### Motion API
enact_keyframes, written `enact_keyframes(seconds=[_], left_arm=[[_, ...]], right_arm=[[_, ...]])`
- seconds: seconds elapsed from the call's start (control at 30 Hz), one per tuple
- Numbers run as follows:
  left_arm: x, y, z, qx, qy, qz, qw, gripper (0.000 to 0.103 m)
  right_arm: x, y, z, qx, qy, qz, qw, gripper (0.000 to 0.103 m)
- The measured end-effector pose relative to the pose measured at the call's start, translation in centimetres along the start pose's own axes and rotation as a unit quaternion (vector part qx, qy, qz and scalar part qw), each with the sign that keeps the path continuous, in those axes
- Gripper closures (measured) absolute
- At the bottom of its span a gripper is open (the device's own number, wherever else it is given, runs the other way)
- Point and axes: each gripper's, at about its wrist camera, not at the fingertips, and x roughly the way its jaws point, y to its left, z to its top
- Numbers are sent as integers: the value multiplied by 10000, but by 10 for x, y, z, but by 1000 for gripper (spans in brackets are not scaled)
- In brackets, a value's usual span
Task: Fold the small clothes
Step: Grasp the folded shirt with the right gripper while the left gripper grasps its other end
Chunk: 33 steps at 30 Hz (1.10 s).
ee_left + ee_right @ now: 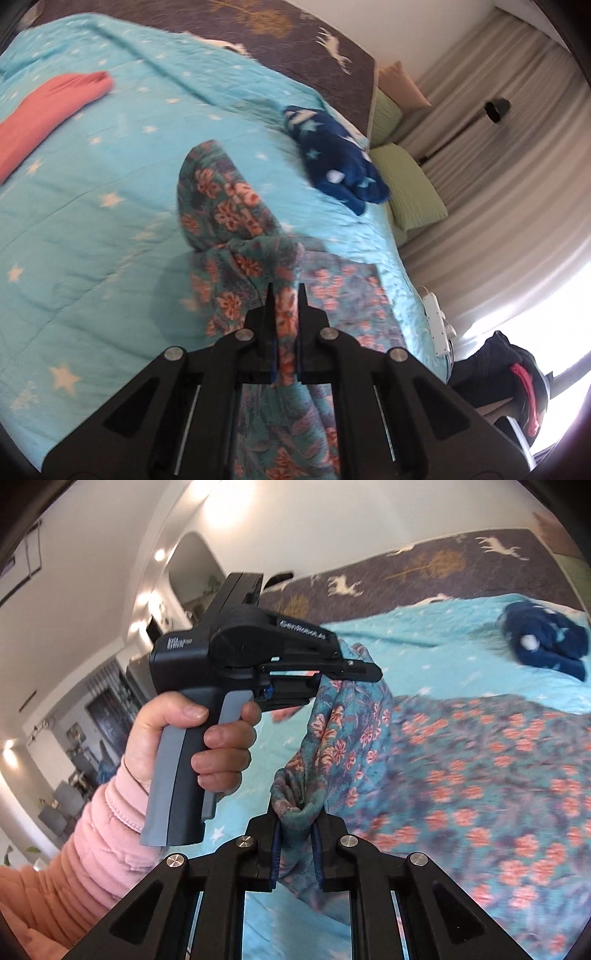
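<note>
A teal floral garment [229,206] with orange flowers lies partly on the turquoise star-print bedspread [92,229] and is partly lifted. My left gripper [286,295] is shut on a bunched edge of it, and the cloth hangs up between the pads. In the right wrist view my right gripper [295,823] is shut on another gathered edge of the floral garment [480,775]. There the left gripper [365,670], held by a hand in a pink sleeve, pinches the cloth higher up and to the left. The fabric sags between the two grips.
A folded coral garment [44,114] lies at the far left of the bed. A dark blue starred garment [332,162] sits near the green pillows [406,184]. A brown deer-print blanket [443,568] covers the far side. A white power strip [437,325] and a dark bag [509,369] lie beside the bed.
</note>
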Motion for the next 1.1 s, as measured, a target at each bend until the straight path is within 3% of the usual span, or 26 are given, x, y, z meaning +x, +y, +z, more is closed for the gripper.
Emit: enact_keyframes(seconds=[0.27,0.5,0.77,0.87,0.97,1.1], left_arm=[[58,-82,-6,547,340,-161,9978,96],[128,-141,-24,861,909,-305,9917,96],[199,-170,-58,1233,1588,149,9795,95],[204,-170,-66,1282,1631,137,9782,80],[195,-177,-68,1328,1673,-168,9768,69],[156,-177,-74,1620,1480,-373,9749,57]], right_arm=[[-72,-53,-9,542,-521,-308,9967,90],[-131,-102,-27,1054,-855,-832,9873,90],[-163,-167,-59,1996,-798,-1229,9689,90],[-163,-183,-72,2228,-660,-1289,9641,90],[-160,-199,-81,2451,-499,-1341,9589,90],[-164,-208,-87,2569,-442,-1216,9577,90]])
